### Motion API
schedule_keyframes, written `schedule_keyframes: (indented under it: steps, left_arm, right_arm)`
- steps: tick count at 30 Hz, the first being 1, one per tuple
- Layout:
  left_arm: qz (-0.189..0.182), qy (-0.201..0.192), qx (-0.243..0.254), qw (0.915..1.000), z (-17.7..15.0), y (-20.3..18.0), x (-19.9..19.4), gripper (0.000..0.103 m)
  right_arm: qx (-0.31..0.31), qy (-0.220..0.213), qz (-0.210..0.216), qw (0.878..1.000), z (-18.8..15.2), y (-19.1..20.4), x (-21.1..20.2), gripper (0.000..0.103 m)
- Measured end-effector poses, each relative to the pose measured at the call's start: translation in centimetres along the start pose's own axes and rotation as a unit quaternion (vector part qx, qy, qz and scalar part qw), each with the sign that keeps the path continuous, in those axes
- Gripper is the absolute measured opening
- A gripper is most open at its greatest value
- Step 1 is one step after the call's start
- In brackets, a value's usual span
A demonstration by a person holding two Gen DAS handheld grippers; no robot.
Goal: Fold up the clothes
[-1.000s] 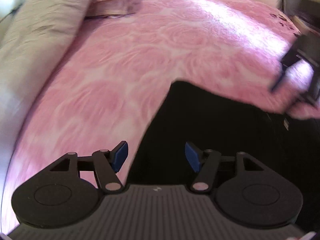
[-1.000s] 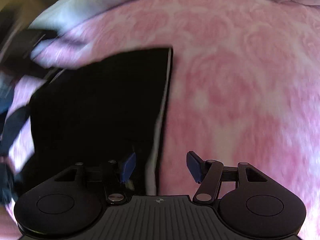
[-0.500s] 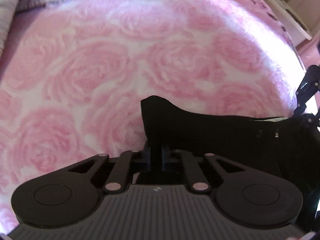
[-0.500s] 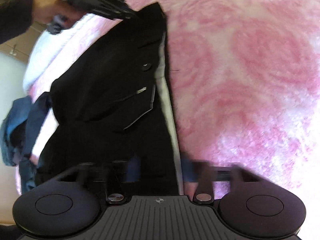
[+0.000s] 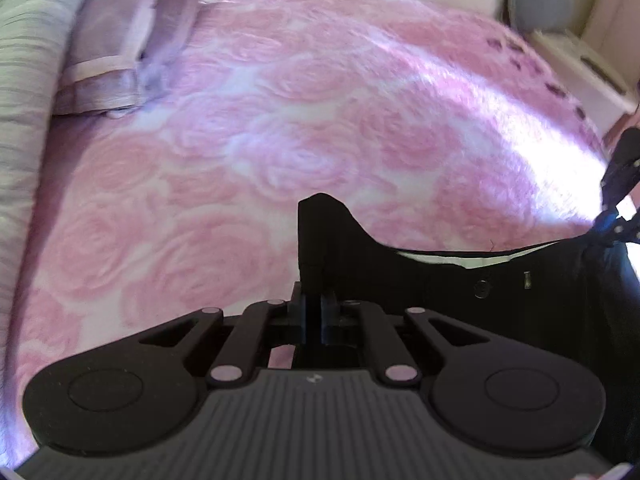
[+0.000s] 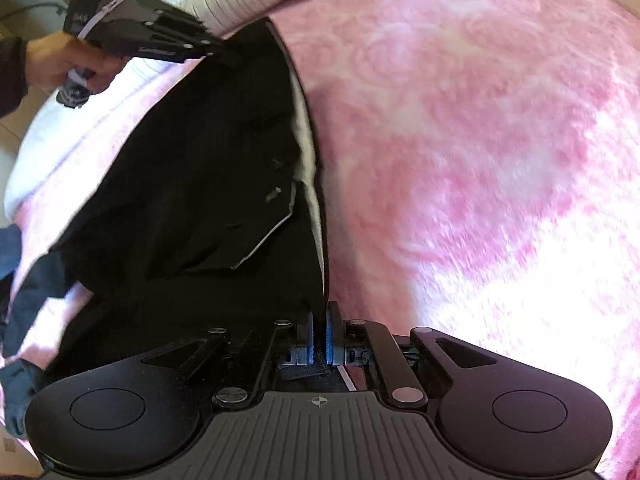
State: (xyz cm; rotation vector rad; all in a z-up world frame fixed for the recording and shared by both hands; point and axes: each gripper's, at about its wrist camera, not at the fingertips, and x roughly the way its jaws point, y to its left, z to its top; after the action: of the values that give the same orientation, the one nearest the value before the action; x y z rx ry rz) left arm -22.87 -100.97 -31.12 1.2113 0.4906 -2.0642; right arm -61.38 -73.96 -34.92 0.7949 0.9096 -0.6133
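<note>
Left wrist view: left gripper (image 5: pixel 313 316) fingers clamped on black garment (image 5: pixel 460 292) corner, 6 o'clock; right gripper (image 6: pixel 319 338) likewise pinches the waistband edge, garment stretched over pink bed (image 6: pixel 460 140). Risk: thin pinch slipping under tension, dropping an edge and skewing the fold.

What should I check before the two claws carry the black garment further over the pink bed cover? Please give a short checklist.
1. Left claw shut on a corner of the black garment: ok.
2. Right claw shut on the garment's other edge: ok.
3. Top edge stretched between both claws: ok.
4. Pink bed cover bare ahead of the garment: ok.
5. Pillow away from the path: ok.
6. Lower part of the garment hanging free, not caught: cannot tell.
</note>
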Motion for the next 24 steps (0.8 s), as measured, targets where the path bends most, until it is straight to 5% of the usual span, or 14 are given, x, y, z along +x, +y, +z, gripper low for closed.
schedule_keyframes:
  steps: [6,10,14,16,19,24]
  left_arm:
    - [0.016,0.014,-0.004,0.9998,-0.1,-0.7,2.0,0.006]
    - [0.049,0.039,-0.038,0.9973,-0.9,0.1,2.1,0.020]
    - [0.080,0.023,-0.057,0.9949,-2.4,0.0,-0.7,0.025]
    - [0.083,0.002,-0.068,0.9942,-3.5,-1.1,-2.9,0.025]
    - [0.038,-0.036,-0.097,0.9939,-5.1,-3.7,-5.6,0.025]
    - [-0.024,-0.010,-0.088,0.9958,-7.1,-9.9,-5.0,0.026]
  right_arm:
    - [0.005,0.010,-0.012,1.000,-1.3,-0.5,-0.3,0.002]
    - [0.007,0.021,-0.005,1.000,0.1,-1.3,0.1,0.009]
    - [-0.035,-0.011,0.001,0.999,2.5,-0.1,0.1,0.042]
    - [-0.043,-0.017,0.015,0.999,3.6,0.0,1.2,0.046]
    - [-0.072,-0.013,0.038,0.997,5.0,0.1,3.7,0.046]
    - [-0.101,0.031,0.090,0.990,5.7,-0.8,7.4,0.046]
